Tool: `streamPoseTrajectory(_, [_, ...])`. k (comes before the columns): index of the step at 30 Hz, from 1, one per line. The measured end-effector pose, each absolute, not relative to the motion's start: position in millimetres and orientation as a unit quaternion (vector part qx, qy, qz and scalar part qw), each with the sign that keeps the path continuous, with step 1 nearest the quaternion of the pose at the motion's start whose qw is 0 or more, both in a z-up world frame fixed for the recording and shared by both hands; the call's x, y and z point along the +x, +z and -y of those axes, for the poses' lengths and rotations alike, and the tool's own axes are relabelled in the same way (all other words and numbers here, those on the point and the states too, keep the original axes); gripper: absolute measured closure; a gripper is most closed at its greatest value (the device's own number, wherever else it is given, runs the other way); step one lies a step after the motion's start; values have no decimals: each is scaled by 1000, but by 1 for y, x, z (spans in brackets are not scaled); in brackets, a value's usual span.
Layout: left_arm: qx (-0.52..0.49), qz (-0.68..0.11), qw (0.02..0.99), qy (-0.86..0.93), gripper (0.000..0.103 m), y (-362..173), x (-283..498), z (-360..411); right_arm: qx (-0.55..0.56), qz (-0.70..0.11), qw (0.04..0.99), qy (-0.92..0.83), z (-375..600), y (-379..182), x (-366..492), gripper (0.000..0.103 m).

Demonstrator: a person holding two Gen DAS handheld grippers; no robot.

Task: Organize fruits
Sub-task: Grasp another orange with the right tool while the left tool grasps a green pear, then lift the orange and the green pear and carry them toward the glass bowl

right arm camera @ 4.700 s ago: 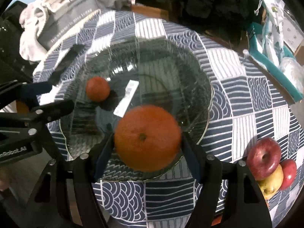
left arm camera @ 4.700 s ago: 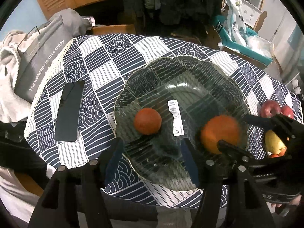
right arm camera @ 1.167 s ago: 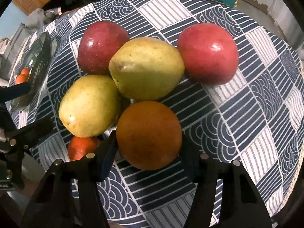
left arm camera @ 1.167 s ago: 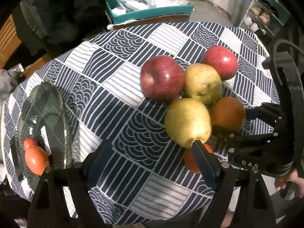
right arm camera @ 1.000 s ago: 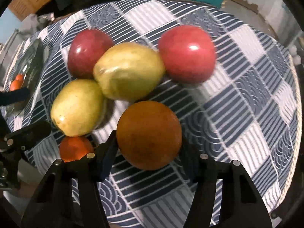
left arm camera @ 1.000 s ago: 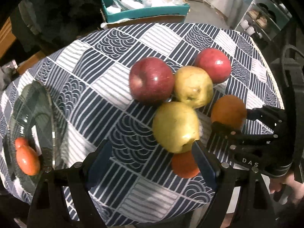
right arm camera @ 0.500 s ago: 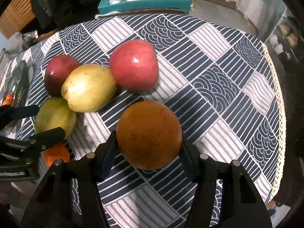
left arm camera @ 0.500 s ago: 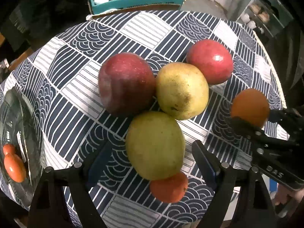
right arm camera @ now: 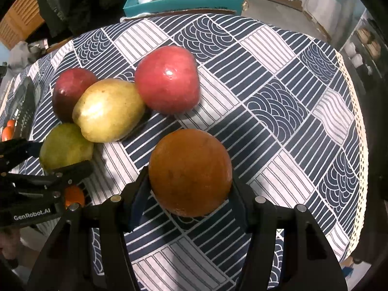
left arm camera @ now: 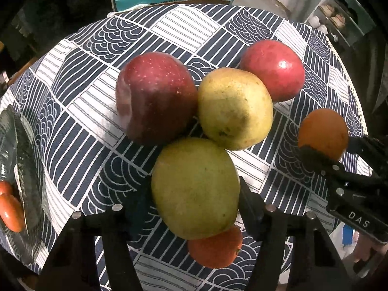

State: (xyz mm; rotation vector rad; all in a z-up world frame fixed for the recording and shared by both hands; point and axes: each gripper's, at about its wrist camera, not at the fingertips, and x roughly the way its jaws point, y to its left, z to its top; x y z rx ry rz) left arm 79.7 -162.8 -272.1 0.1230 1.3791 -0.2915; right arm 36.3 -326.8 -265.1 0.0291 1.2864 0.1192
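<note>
- Round bench [right arm camera: 278,101] under a navy-and-white patterned cloth with a lace edge.
- Teal box [right arm camera: 184,0] of plastic bags behind it.
- Wooden louvred door [right arm camera: 14,21] far left.
- Shelf [left arm camera: 339,21] at right, dim indoor light.

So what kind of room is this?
Probably a lived-in home, maybe a dining corner: a round table with a patterned tablecloth, fruit such as an apple, and shoes on a rack.
</note>
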Motion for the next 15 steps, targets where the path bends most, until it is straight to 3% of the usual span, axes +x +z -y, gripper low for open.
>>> streamPoseTrajectory(15, [61,-604,784,-126,36,-233,61,142,9,-572,819,57,316,-242,38,43])
